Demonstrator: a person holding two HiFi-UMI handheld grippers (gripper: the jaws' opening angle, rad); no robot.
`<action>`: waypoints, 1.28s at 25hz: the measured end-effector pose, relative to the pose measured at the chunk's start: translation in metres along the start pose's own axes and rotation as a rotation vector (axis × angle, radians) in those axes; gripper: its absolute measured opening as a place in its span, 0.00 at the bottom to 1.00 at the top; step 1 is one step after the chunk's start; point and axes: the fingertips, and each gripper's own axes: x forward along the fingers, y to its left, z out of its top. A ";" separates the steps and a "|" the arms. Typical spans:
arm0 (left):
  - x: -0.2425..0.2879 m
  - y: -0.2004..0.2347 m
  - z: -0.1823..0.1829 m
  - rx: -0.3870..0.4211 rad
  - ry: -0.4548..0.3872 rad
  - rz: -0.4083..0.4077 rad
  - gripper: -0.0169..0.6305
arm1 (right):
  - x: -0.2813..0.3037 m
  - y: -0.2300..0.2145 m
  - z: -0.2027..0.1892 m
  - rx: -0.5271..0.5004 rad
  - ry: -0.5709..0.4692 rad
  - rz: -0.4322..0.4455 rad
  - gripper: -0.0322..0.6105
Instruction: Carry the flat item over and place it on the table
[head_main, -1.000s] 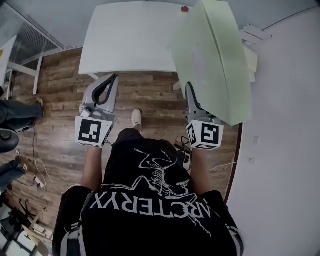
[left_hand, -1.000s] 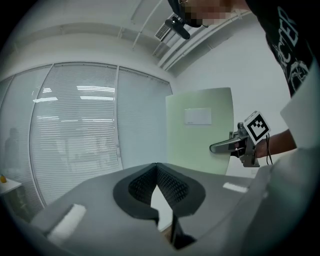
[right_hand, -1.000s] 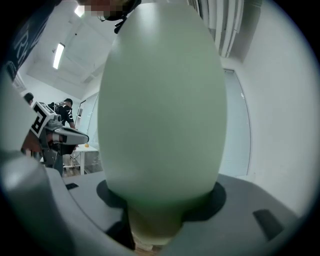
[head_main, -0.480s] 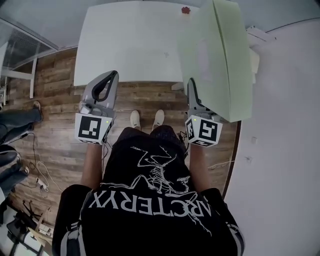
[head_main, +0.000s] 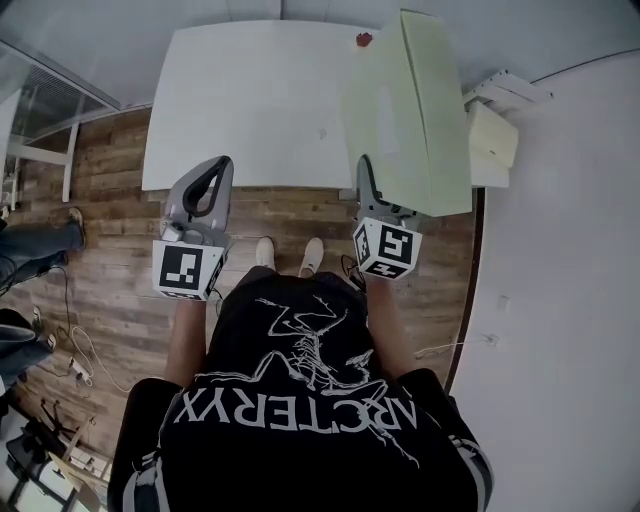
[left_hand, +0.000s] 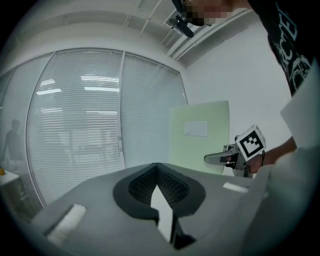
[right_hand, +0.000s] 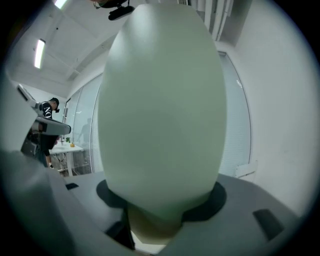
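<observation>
R hand-held gripper (head_main: 365, 172) grasping green board (head_main: 412, 110), now nearer table (head_main: 250, 100), L hand-held gripper (head_main: 220, 165) clenched

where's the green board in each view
Head view: board at upper right, over the table's right edge.
Left gripper view: board right of centre, upright, with a white label on it.
Right gripper view: board fills the centre.
Shared landmark: the right gripper, shut on the board.

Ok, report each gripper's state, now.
Left gripper: jaws shut, empty.
Right gripper: jaws shut on the pale green board.
</observation>
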 end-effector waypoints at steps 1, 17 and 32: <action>0.001 0.000 -0.002 -0.003 0.009 -0.001 0.02 | 0.009 -0.002 -0.007 -0.002 0.012 -0.001 0.47; -0.048 0.021 -0.023 -0.013 0.150 0.133 0.02 | 0.141 -0.011 -0.148 0.043 0.225 -0.038 0.47; -0.044 0.020 -0.028 -0.037 0.180 0.125 0.02 | 0.150 -0.003 -0.171 -0.029 0.229 -0.024 0.49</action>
